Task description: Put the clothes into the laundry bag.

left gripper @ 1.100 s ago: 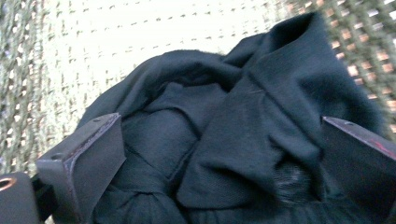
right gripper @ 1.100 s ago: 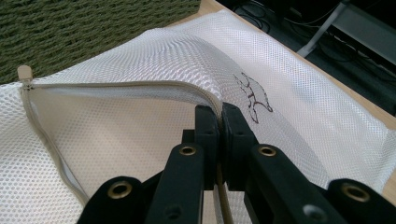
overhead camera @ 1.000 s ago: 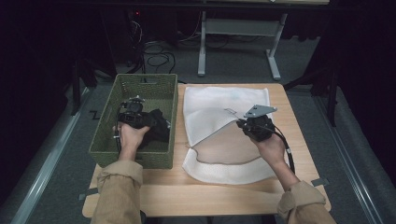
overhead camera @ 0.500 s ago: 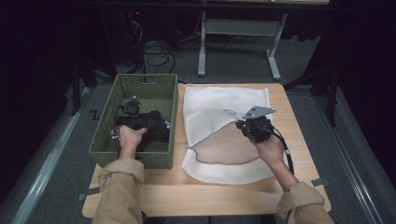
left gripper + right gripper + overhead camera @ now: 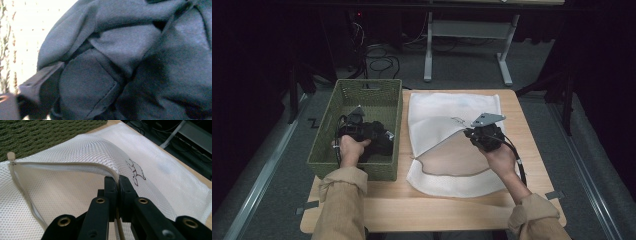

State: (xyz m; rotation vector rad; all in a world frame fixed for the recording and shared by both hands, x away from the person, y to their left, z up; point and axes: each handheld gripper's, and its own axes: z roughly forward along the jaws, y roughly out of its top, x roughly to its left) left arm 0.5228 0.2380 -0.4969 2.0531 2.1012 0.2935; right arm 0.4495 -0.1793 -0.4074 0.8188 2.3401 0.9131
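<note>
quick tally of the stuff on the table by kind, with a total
Basket: 1
Dark garment: 1
Mesh bag: 1
Total: 3

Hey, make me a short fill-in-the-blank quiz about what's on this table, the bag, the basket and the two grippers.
1. The right gripper is shut on the zipper edge of the white ____ bag.
2. The left gripper is down inside the green ____.
3. The dark clothing lies in the basket, to the ____ of the bag in the high view.
4. The bag's mouth is ____.

Missing words: mesh; basket; left; open
</note>
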